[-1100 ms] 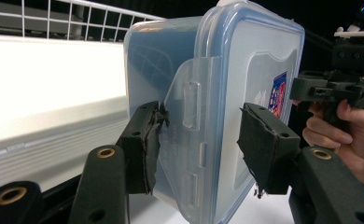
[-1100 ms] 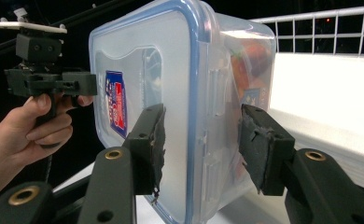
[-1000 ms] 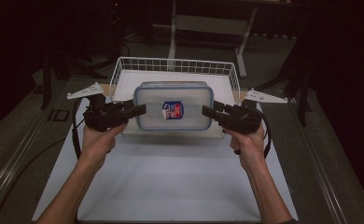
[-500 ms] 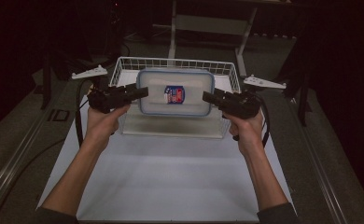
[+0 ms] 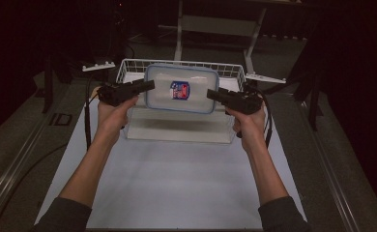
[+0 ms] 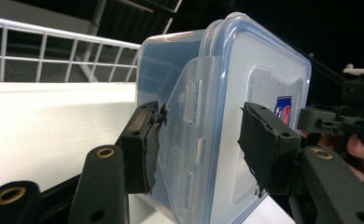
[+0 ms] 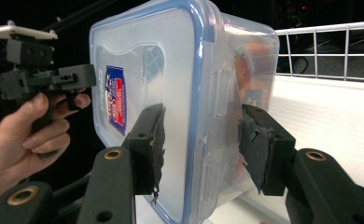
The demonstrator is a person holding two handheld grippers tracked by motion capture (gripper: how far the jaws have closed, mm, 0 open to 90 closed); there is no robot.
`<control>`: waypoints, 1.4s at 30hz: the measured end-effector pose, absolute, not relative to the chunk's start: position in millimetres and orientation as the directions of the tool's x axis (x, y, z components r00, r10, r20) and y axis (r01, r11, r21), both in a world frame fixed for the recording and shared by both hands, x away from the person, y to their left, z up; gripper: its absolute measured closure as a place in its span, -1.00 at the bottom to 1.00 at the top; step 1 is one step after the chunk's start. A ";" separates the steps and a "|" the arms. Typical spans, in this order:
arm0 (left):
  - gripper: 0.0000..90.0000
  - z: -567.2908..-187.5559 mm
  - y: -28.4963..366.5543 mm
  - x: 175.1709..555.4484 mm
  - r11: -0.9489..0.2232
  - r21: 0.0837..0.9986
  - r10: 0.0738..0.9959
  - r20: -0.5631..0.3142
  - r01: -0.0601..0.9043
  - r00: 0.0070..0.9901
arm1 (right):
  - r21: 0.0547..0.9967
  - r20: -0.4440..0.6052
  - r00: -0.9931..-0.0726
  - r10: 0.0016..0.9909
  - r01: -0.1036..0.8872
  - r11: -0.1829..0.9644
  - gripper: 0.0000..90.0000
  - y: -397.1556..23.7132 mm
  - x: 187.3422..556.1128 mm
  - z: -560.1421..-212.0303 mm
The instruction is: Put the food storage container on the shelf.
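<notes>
Behind container (image 5: 181,89), wire basket (image 5: 128,67) partly hidden

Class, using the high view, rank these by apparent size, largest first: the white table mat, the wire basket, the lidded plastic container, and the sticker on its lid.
1. white table mat
2. wire basket, partly hidden by the container
3. lidded plastic container, raised nearer the camera, so its rank against the basket is unsure
4. sticker

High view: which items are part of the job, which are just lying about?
In the job:
- lidded plastic container
- left gripper, shut on it
- right gripper, shut on it
- white wire basket behind it

Lying about:
- white riser block
- metal stand beyond the table
</notes>
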State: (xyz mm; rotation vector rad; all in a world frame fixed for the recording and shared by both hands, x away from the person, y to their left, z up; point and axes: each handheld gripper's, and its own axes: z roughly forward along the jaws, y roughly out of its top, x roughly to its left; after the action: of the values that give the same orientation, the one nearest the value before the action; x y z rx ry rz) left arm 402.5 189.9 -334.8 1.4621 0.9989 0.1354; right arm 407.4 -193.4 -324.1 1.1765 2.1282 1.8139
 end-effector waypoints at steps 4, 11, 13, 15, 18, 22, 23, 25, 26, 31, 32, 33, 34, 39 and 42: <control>0.08 -334.7 188.6 406.0 0.203 0.852 0.643 -0.488 0.484 0.590 | 0.869 0.412 -0.685 0.602 0.494 -0.033 0.13 -193.1 413.1 -326.6; 0.07 -340.3 185.7 413.1 0.282 0.824 0.636 -0.544 0.491 0.547 | 0.852 0.454 -0.650 0.609 0.518 -0.082 0.09 -192.6 420.6 -328.3; 0.06 -340.9 184.6 414.1 0.280 0.827 0.649 -0.538 0.488 0.538 | 0.851 0.452 -0.639 0.622 0.518 -0.086 0.06 -192.0 421.9 -329.1; 0.06 -341.3 182.6 415.4 0.272 0.832 0.674 -0.524 0.484 0.521 | 0.850 0.451 -0.627 0.635 0.520 -0.090 0.04 -191.2 423.2 -330.5; 0.24 -344.0 179.5 419.4 0.251 0.836 0.713 -0.500 0.487 0.491 | 0.844 0.440 -0.608 0.661 0.531 -0.075 -0.06 -186.9 425.9 -334.0; 0.15 -348.9 175.1 422.7 0.290 0.825 0.708 -0.526 0.486 0.471 | 0.837 0.467 -0.557 0.687 0.529 -0.140 -0.04 -184.0 432.9 -336.1; 0.14 -348.3 174.5 422.4 0.285 0.829 0.714 -0.519 0.482 0.470 | 0.840 0.461 -0.554 0.693 0.525 -0.138 -0.04 -183.2 433.6 -335.6; 0.14 -346.7 174.2 420.7 0.268 0.839 0.726 -0.499 0.474 0.473 | 0.855 0.426 -0.553 0.716 0.506 -0.117 -0.04 -180.4 433.4 -333.2; 0.14 -346.2 174.8 419.7 0.260 0.843 0.729 -0.492 0.472 0.477 | 0.864 0.401 -0.557 0.728 0.493 -0.099 -0.04 -179.2 432.0 -331.4; 0.11 -342.5 183.4 411.7 0.228 0.859 0.749 -0.455 0.458 0.481 | 0.899 0.310 -0.576 0.756 0.436 -0.037 -0.03 -179.4 419.4 -323.6; 0.11 -341.4 185.1 409.7 0.223 0.863 0.752 -0.449 0.454 0.484 | 0.910 0.277 -0.591 0.757 0.415 -0.009 0.01 -178.6 414.5 -320.9; 0.11 -340.4 186.5 407.8 0.215 0.867 0.752 -0.441 0.449 0.491 | 0.918 0.251 -0.609 0.753 0.396 0.015 0.05 -178.0 410.1 -318.6; 0.11 -339.5 187.4 406.2 0.206 0.870 0.752 -0.433 0.447 0.497 | 0.924 0.226 -0.629 0.744 0.380 0.041 0.08 -176.9 405.6 -316.4; 0.15 -332.8 187.3 391.1 0.115 0.896 0.749 -0.362 0.430 0.555 | 0.938 0.109 -0.707 0.699 0.305 0.162 0.29 -171.2 384.2 -307.2; 0.15 -330.3 186.8 379.8 0.053 0.910 0.734 -0.315 0.411 0.602 | 0.934 0.053 -0.732 0.679 0.277 0.225 0.30 -171.0 371.8 -303.9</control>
State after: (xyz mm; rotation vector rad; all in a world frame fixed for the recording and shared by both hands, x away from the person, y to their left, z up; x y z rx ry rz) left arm 379.8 186.8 -330.3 1.5705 0.9888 0.3188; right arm 371.8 -171.0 -303.9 0.8850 2.1388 1.5122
